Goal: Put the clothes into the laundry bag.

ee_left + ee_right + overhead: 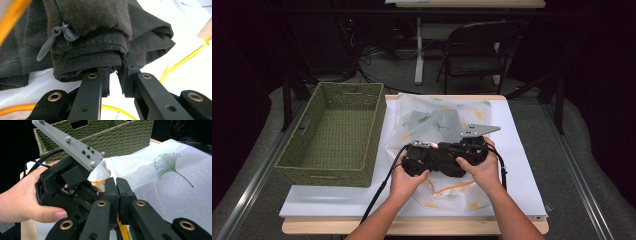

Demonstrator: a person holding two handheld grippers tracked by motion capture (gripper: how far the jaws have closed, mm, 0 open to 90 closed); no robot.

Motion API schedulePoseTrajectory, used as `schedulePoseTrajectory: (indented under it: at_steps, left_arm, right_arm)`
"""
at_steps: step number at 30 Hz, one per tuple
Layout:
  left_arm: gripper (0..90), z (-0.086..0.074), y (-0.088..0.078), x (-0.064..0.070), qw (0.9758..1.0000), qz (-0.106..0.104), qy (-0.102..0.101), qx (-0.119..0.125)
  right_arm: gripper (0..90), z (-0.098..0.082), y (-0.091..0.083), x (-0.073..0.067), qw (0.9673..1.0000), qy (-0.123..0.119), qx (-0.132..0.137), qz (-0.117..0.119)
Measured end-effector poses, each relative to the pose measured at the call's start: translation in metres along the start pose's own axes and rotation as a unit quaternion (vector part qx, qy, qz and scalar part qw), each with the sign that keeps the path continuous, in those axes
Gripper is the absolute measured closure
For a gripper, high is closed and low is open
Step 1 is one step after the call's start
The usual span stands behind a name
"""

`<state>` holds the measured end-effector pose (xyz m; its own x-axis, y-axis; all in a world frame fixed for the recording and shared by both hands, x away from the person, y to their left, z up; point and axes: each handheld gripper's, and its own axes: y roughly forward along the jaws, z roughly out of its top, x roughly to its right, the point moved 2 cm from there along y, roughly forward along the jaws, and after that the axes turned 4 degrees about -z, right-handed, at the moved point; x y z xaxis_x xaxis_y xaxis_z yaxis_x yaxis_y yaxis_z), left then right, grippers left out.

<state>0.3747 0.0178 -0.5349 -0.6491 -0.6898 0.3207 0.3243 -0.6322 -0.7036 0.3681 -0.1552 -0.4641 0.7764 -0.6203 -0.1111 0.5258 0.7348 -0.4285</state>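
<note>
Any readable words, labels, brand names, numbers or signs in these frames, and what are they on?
None can be read.
White mesh bag with orange trim: printed green and yellow leaves, no lettering.
Dark folded fabric with a grey zipper pull: no label showing.
Green woven basket: plain.

1. A lab or recording studio: black curtains (242, 75) enclose the worktop (522, 165).
2. Loose cables (367, 55) lie across grey carpet.
3. A folding chair (477, 50) stands behind.

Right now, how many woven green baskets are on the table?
1. The woven green rectangular basket stands on the table's left side, beside the white leaf-print mesh bag; its wall also shows behind the left gripper in the right gripper view.
</note>
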Motion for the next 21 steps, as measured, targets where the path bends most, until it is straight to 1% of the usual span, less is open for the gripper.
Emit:
schedulePoseTrajectory:
  at_steps: [2,6,7,9,11,12,13,21]
  left_arm:
    - [80.3,0.002,0.000,0.000,1.0000,-0.001,-0.003,0.001]
    - [80.5,0.005,-0.001,0.000,1.0000,-0.002,-0.005,0.006]
    - [80.5,0.005,-0.001,0.000,1.0000,-0.002,-0.003,0.004]
    - [80.5,0.007,-0.001,0.000,1.0000,-0.002,-0.006,0.007]
    - [80.5,0.008,-0.002,0.000,1.0000,0.000,-0.002,0.007]
    - [80.5,0.009,-0.002,0.001,1.0000,0.000,-0.003,0.006]
    - [80.5,0.009,-0.002,0.000,1.0000,0.002,0.001,0.008]
    - [80.5,0.017,-0.003,-0.001,0.9999,0.009,0.001,0.009]
  right_arm:
    - [88.4,0.000,0.000,0.000,1.0000,0.000,0.000,0.001]
    - [88.4,0.000,0.000,0.000,1.0000,-0.001,-0.001,0.000]
    - [88.4,0.000,0.000,0.000,1.0000,-0.001,-0.001,0.001]
    - [88.4,0.000,0.001,0.000,1.0000,-0.002,-0.002,0.000]
    - [88.4,0.000,0.000,0.000,1.0000,-0.002,-0.001,0.001]
    - [88.4,0.000,0.000,0.000,1.0000,-0.001,-0.001,0.001]
    - [88.4,0.000,0.000,0.000,1.0000,0.000,-0.002,0.001]
    - [88.5,0.000,0.000,0.000,1.0000,-0.003,-0.004,0.001]
